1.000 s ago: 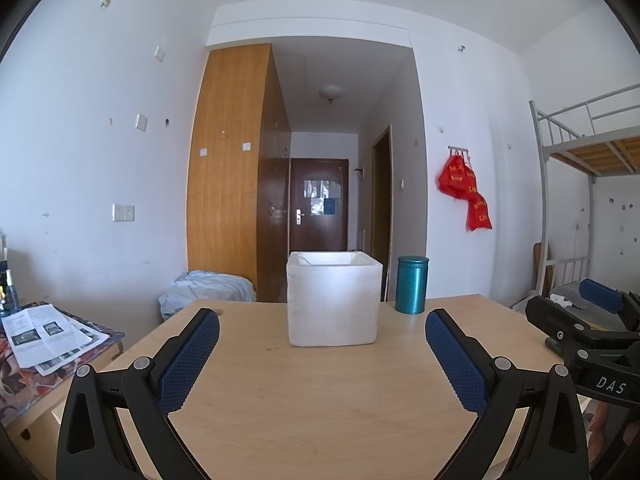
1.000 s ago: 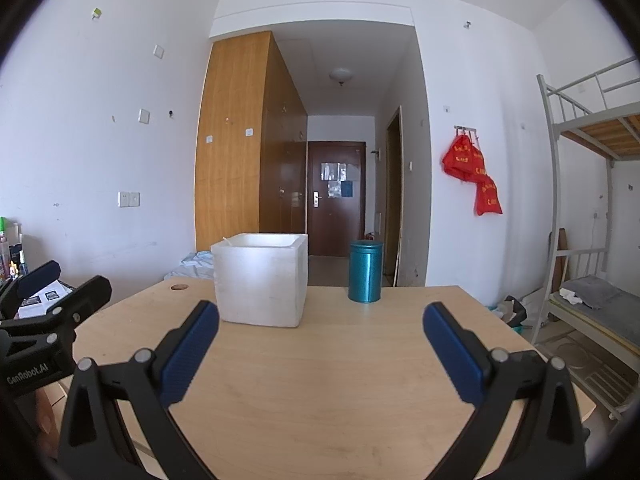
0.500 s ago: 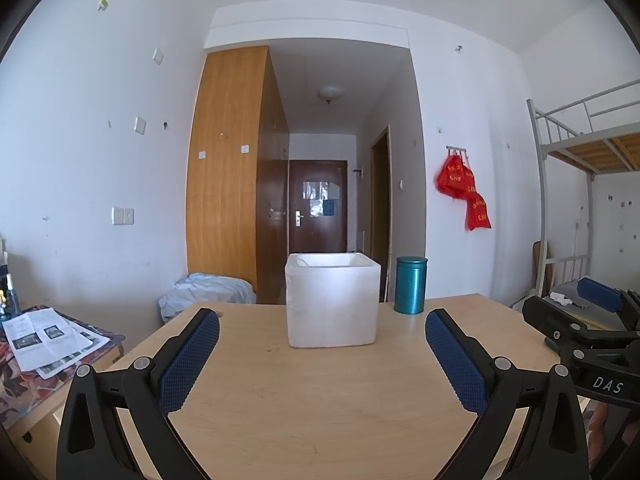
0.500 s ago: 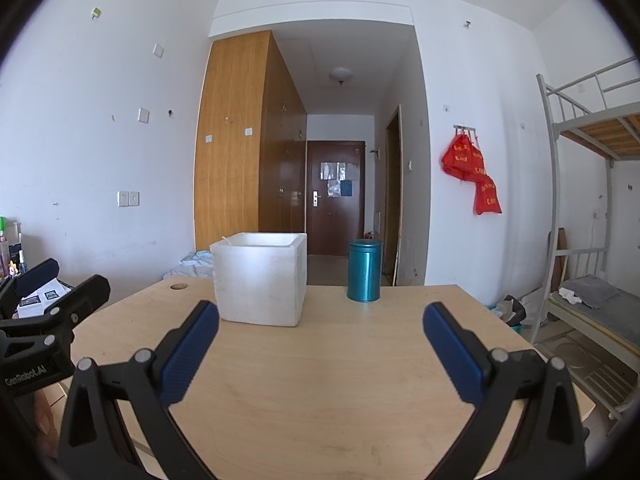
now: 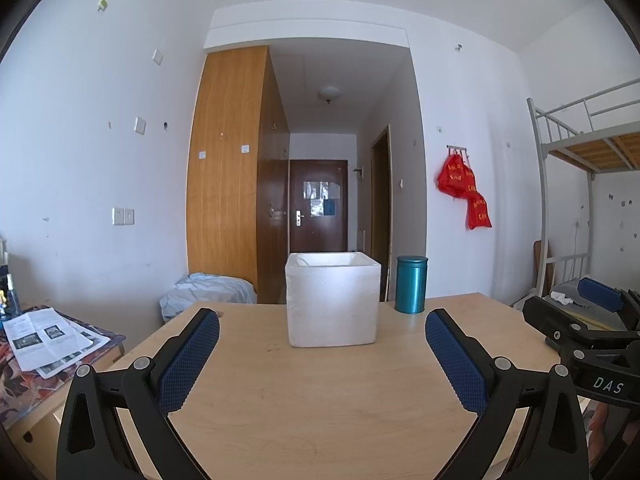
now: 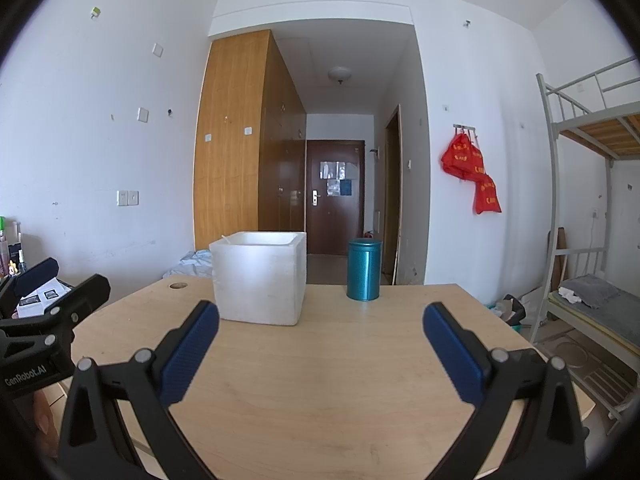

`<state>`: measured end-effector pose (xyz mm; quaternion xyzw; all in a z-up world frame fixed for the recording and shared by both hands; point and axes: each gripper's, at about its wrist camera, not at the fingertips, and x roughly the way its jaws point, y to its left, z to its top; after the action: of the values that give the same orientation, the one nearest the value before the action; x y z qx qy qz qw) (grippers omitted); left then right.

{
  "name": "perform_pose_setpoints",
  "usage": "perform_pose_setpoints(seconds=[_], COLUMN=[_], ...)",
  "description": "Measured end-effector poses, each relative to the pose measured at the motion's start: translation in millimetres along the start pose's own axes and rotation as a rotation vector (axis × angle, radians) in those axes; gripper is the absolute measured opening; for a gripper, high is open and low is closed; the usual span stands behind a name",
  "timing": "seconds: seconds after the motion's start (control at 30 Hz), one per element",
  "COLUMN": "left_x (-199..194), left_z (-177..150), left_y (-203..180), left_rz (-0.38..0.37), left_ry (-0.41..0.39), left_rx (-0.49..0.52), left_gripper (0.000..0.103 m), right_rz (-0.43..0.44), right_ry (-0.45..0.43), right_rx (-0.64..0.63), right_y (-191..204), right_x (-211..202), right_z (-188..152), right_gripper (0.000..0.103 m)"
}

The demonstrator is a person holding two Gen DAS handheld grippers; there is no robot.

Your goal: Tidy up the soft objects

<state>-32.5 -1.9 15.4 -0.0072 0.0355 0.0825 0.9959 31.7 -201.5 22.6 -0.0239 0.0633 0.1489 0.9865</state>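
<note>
White foam box and teal canister stand near table's far edge; both tongs gape apart.

On my table, the foam box sits ahead; the tin canister stands right of it, slightly behind.

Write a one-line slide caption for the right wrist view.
Open right gripper faces a white foam box and teal canister on a wooden table.

The white foam box hides its inside from both views. The bunk bed runs off the right edge. Print on the red bags is unreadable.
</note>
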Motion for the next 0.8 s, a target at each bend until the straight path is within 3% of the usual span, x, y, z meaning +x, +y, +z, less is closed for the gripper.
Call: perform_pose_setpoints(seconds=[0.8], left_x=[-6.3], left_z=[1.5], left_y=[-1.1], left_rz=[-0.010], left_ry=[-0.003], left_rx=[-0.002], left_gripper=[0.103], right_rz=[0.001], right_ry=[0.002], right_rx=[0.000], right_y=[-0.3], right_x=[0.5], right_z=[0.4], right_gripper=[0.103])
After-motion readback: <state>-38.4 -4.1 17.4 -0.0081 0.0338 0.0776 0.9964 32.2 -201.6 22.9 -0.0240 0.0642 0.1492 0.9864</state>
